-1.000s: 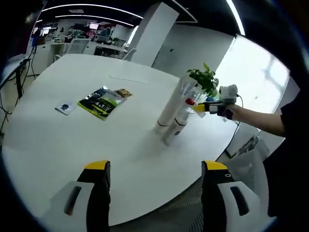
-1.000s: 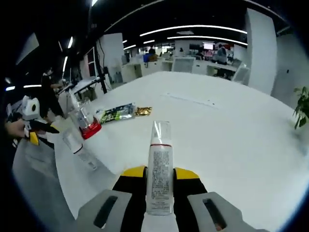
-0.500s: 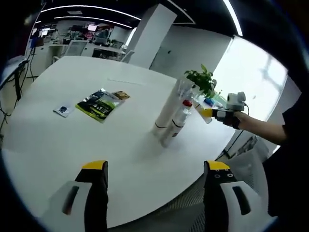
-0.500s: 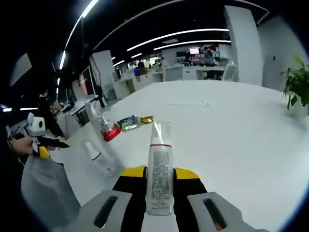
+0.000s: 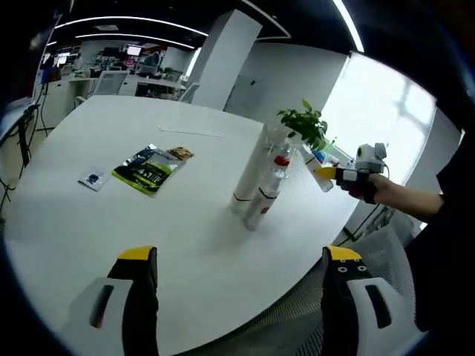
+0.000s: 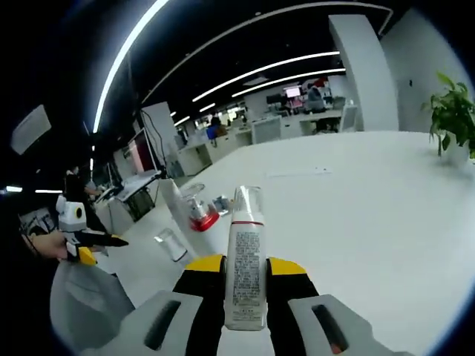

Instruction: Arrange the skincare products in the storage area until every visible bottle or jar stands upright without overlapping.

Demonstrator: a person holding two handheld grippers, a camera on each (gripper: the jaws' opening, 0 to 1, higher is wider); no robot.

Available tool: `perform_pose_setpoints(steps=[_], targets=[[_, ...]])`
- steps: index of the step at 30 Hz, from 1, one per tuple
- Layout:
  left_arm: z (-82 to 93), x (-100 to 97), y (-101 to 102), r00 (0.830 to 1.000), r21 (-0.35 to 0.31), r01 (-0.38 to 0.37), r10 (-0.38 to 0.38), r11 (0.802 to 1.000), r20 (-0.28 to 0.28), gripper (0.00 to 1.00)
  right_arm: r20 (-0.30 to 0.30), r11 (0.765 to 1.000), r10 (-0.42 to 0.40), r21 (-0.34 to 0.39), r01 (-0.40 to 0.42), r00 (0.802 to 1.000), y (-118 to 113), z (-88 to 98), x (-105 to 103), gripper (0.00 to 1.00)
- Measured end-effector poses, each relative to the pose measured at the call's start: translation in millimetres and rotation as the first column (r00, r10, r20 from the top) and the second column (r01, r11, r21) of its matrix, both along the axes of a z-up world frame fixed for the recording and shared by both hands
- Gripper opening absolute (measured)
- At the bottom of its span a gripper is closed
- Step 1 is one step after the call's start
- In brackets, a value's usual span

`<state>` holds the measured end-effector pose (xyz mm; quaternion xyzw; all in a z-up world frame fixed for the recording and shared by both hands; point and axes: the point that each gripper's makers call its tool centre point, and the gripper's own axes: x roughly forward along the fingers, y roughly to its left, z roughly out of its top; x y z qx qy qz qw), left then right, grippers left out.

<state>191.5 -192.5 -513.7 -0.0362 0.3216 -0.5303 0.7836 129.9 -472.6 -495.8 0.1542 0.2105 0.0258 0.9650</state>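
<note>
Right claw [image 6: 246,271] has lifted, clamped on white bottle [image 6: 246,267]; left claw [image 5: 237,259] spread wide.

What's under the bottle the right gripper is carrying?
In the right gripper view the white bottle sits clamped in the right gripper, above the white table. The bottle's base and the table directly beneath are hidden by the gripper body.

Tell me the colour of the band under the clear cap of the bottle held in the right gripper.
Red, on a white bottle; clearest in the right gripper view.
</note>
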Motion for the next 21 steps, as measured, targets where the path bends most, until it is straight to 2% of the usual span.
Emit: perform_pose_setpoints(steps=[4, 6, 12, 21], targets=[[2.1, -2.0, -1.6, 1.000, -0.007, 0.006, -0.006, 1.000, 0.004, 0.86, 0.038, 0.998, -0.025, 0.052, 0.023, 0.999, 4.8, 5.6, -5.1, 0.10], [2.9, -2.2, -2.2, 1.000, -0.010, 0.006, -0.005, 1.000, 0.005, 0.87, 0.063, 0.994, -0.048, 0.105, 0.041, 0.997, 11.8, 10.1, -8.1, 0.10], [3.8, -2.2, -2.3, 1.000, -0.011, 0.011, -0.011, 1.000, 0.012, 0.87, 0.114, 0.979, -0.093, 0.191, 0.070, 0.989, 5.1, 18.8, -16.5, 0.10], [6.9, -3.6, -2.9, 1.000, -0.026, 0.012, -0.012, 1.000, 0.004, 0.87, 0.203, 0.934, -0.146, 0.350, 0.067, 0.968, 6.8, 35.7, -23.6, 0.10]])
